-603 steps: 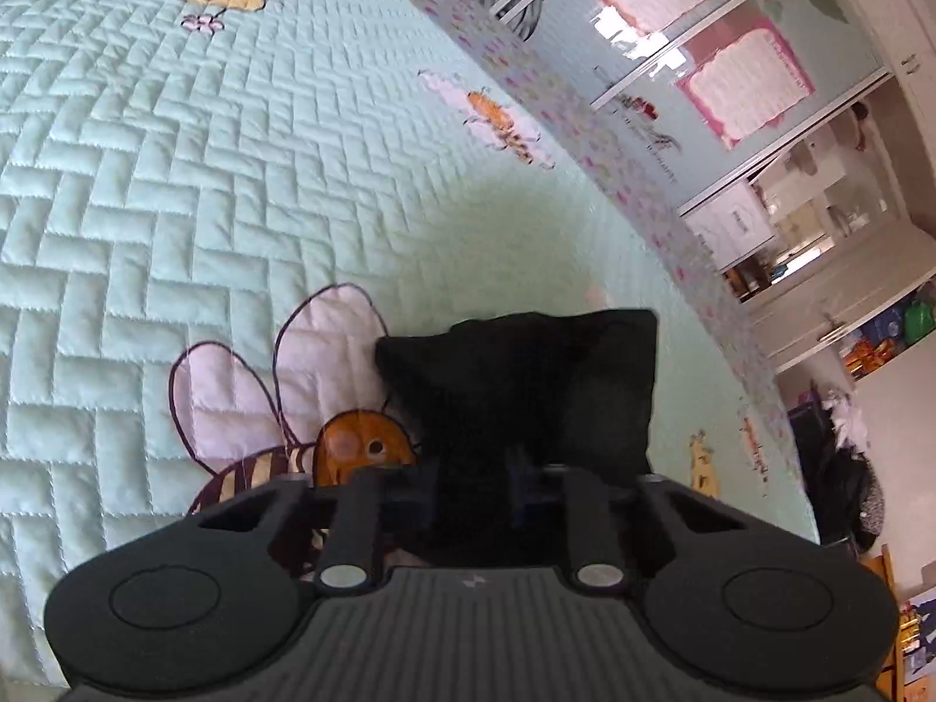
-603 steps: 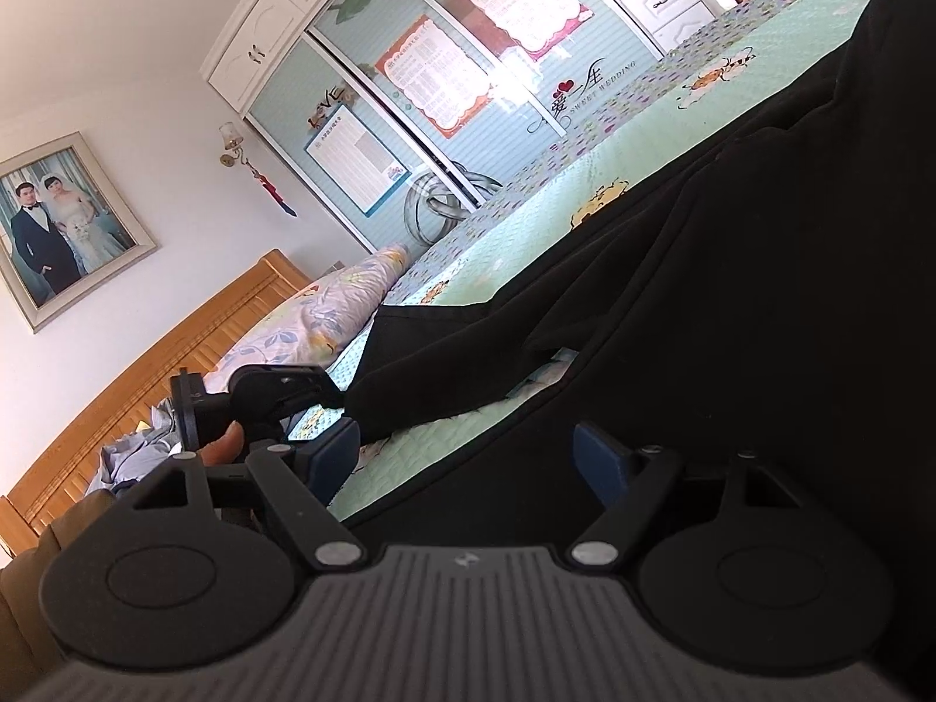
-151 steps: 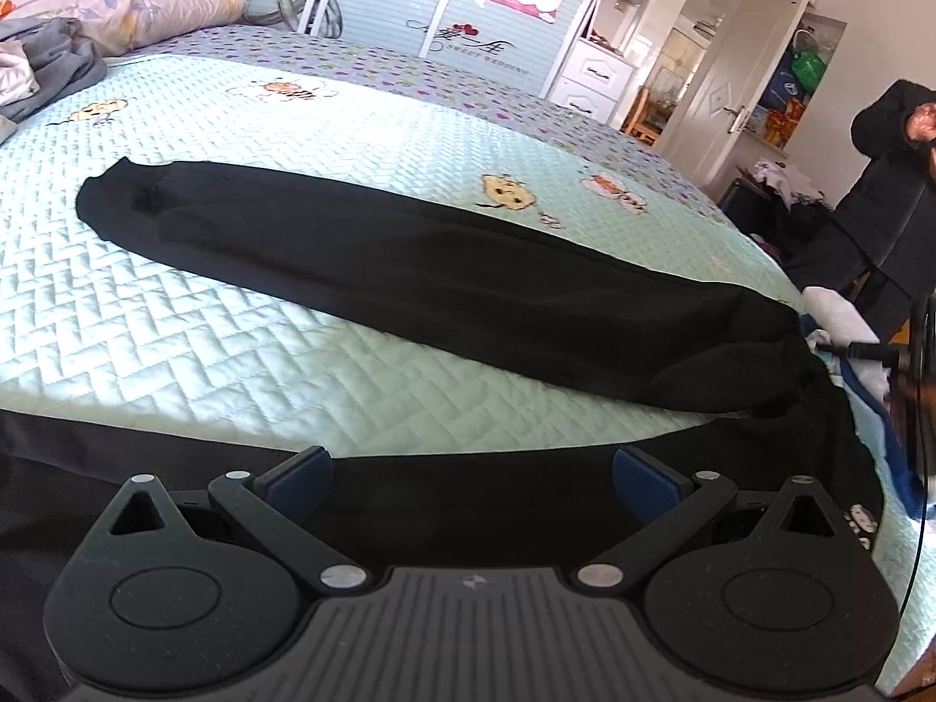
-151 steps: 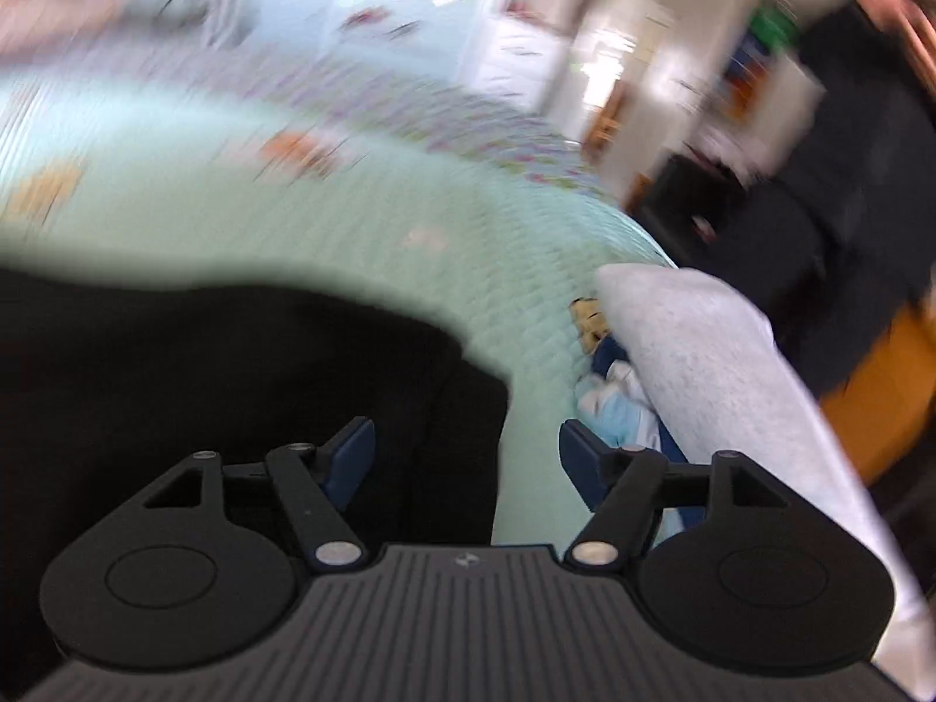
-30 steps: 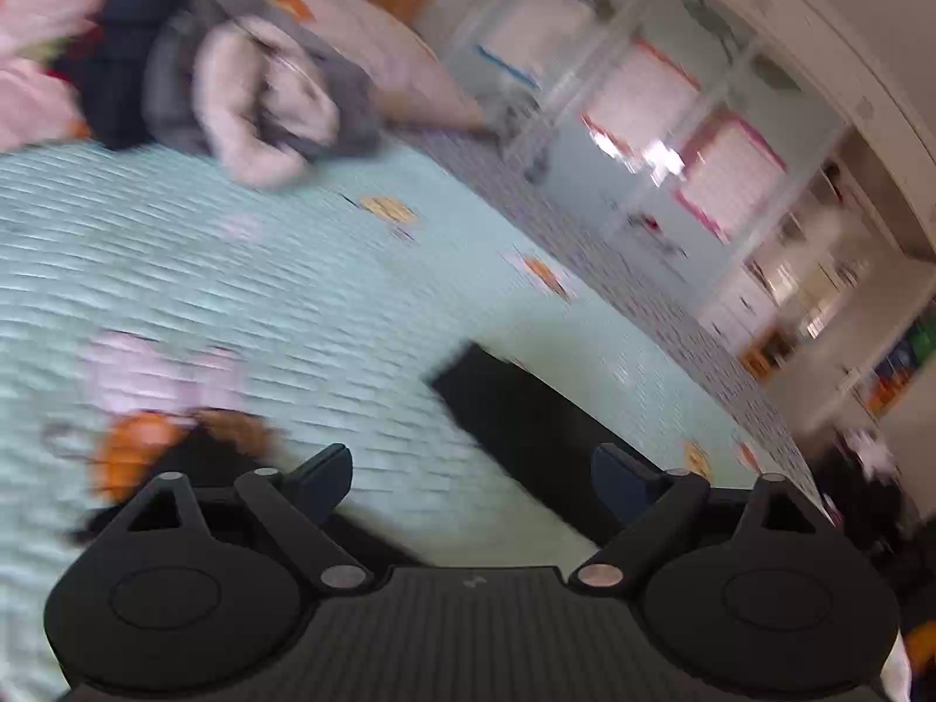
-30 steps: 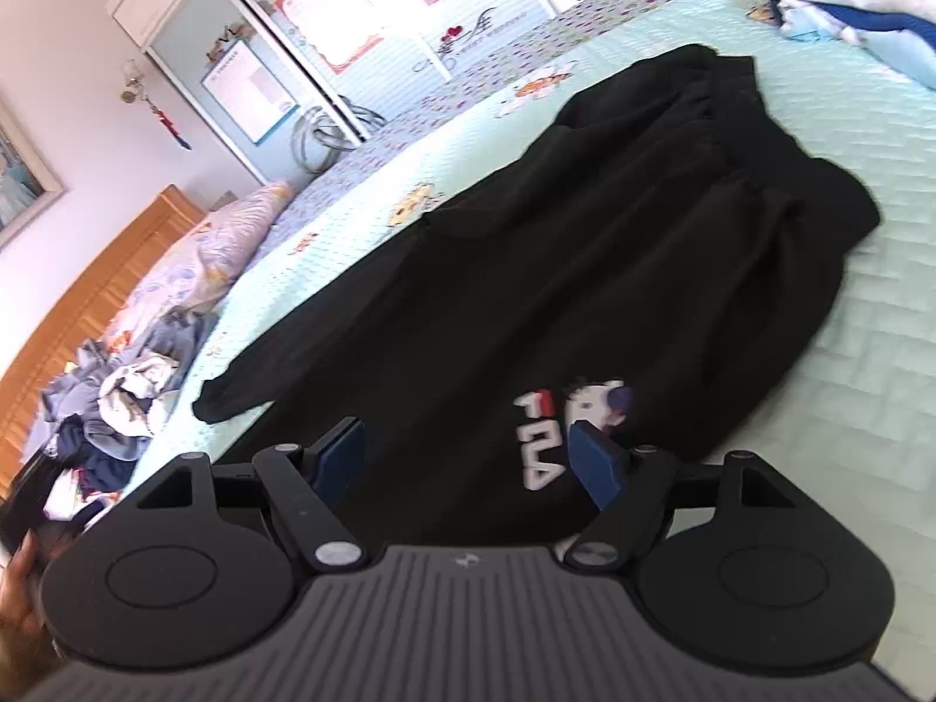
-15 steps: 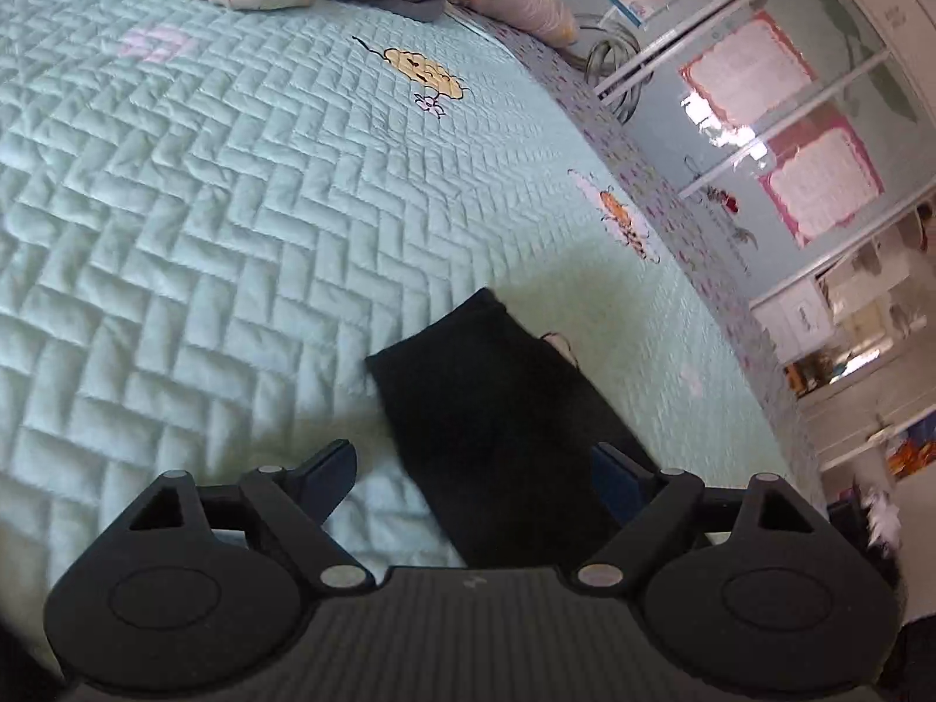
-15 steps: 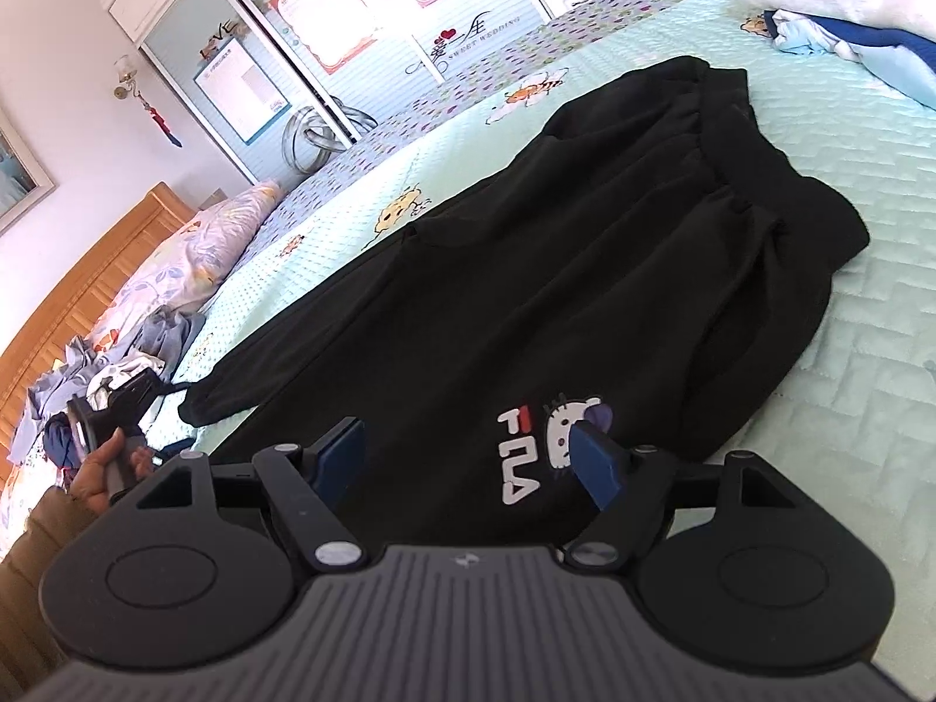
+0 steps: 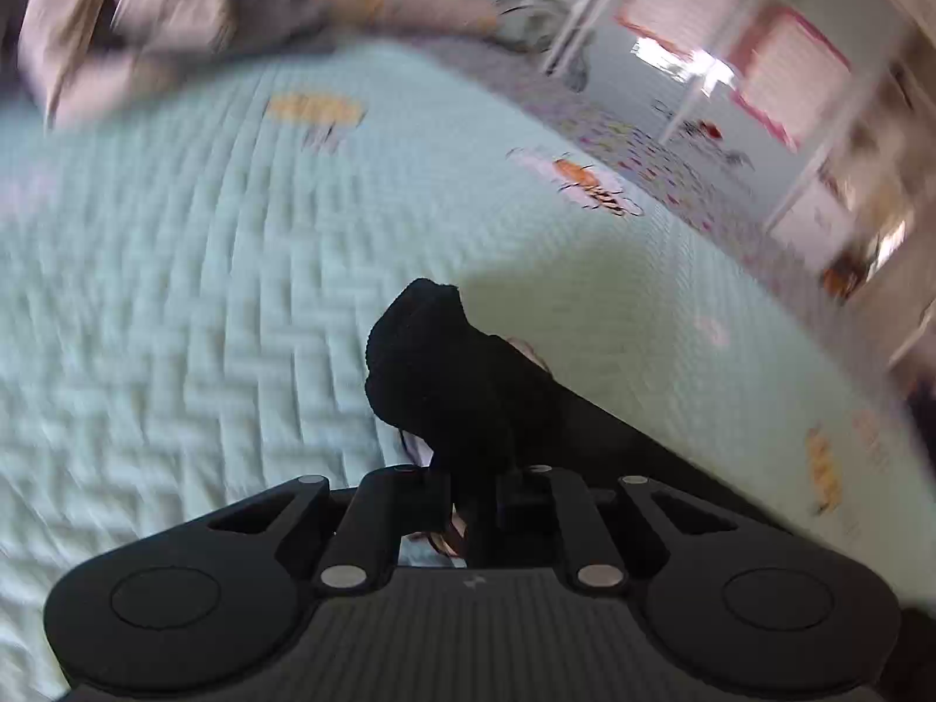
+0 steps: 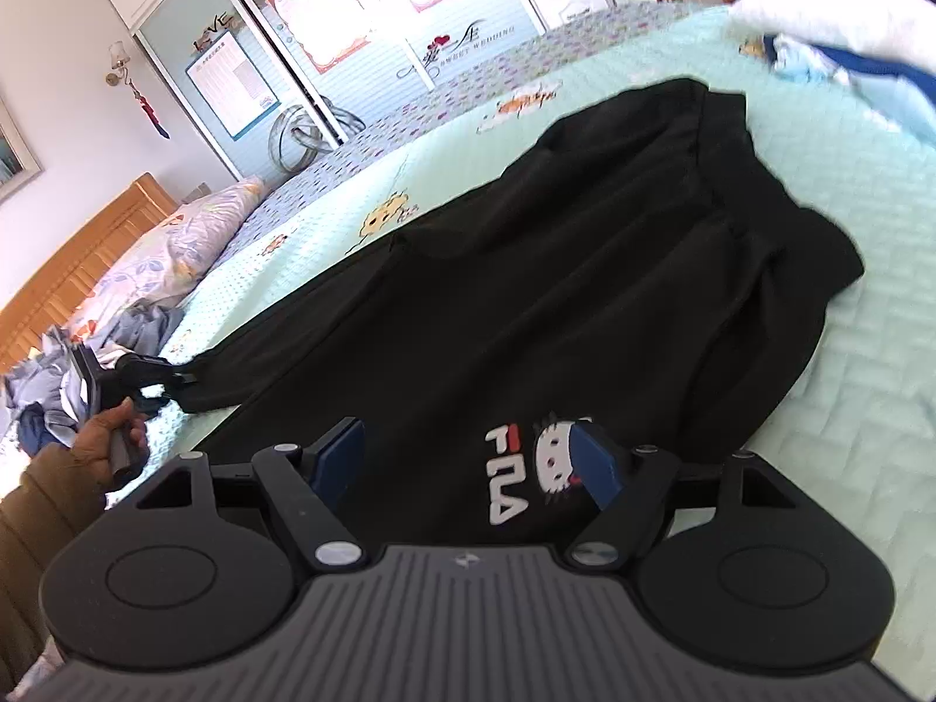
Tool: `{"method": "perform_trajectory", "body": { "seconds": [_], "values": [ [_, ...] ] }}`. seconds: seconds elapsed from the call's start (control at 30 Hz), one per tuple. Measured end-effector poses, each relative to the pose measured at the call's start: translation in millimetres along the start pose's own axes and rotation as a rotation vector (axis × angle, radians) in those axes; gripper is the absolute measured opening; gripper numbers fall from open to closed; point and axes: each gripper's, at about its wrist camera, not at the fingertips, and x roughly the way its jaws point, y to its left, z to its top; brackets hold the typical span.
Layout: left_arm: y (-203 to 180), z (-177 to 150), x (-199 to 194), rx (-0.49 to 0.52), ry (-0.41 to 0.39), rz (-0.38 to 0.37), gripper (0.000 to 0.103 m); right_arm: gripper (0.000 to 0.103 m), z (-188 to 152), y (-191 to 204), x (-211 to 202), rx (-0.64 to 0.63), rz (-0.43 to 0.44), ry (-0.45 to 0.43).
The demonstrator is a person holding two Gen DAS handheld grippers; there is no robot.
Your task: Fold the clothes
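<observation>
Black trousers (image 10: pixel 585 269) with a white logo lie spread on the mint quilted bedspread (image 10: pixel 866 386). My right gripper (image 10: pixel 468 447) hovers open just over the logo area, with nothing between its blue pads. In the left wrist view the end of one trouser leg (image 9: pixel 433 362) bunches up in front of my left gripper (image 9: pixel 474 488). Its jaws are closing, and the black cloth is pinched between them. The right wrist view shows the left gripper (image 10: pixel 175 377) at the far left, held by a hand (image 10: pixel 111 433), on that leg's end.
A heap of grey and blue clothes (image 10: pixel 47 392) and a floral pillow (image 10: pixel 193 234) lie by the wooden headboard (image 10: pixel 76 257). White and blue bedding (image 10: pixel 830 29) sits at the bed's far right. Wardrobe doors (image 10: pixel 374 29) stand beyond the bed.
My left gripper has moved in over the trouser leg's end and closed on it, and the cloth has bunched up. The right gripper has stayed over the logo, still open.
</observation>
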Motion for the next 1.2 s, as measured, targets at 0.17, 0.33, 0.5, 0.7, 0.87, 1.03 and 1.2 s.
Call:
{"method": "perform_trajectory", "body": {
  "seconds": [0.17, 0.33, 0.5, 0.7, 0.87, 1.03, 1.2],
  "values": [
    [1.6, 38.2, -34.5, 0.107, -0.144, 0.104, 0.014, 0.078, 3.8, 7.6, -3.1, -0.018, -0.013, -0.021],
    [51.1, 72.5, -22.9, 0.044, -0.166, 0.319, 0.018, 0.078, 4.1, 12.4, -2.9, -0.030, -0.011, -0.019],
    [119.0, 60.9, -6.1, -0.209, -0.008, 0.253, 0.061, 0.078, 3.1, 11.0, -1.9, -0.028, -0.013, -0.009],
    [157.8, 48.7, -50.2, -0.386, -0.011, 0.037, 0.073, 0.078, 6.1, -16.2, -10.8, 0.057, -0.046, -0.054],
    [170.2, 47.1, -114.0, -0.423, -0.063, -0.041, 0.076, 0.078, 8.8, -71.0, -26.9, 0.206, -0.119, -0.120],
    [152.5, 7.8, -176.1, -0.331, -0.043, -0.201, 0.078, 0.079, 23.3, -118.2, -17.1, 0.360, -0.161, -0.150],
    [131.6, -63.9, -224.2, -0.262, 0.007, -0.277, 0.080, 0.094, 38.0, -129.4, 11.7, 0.399, -0.151, -0.127]
  ]
}}
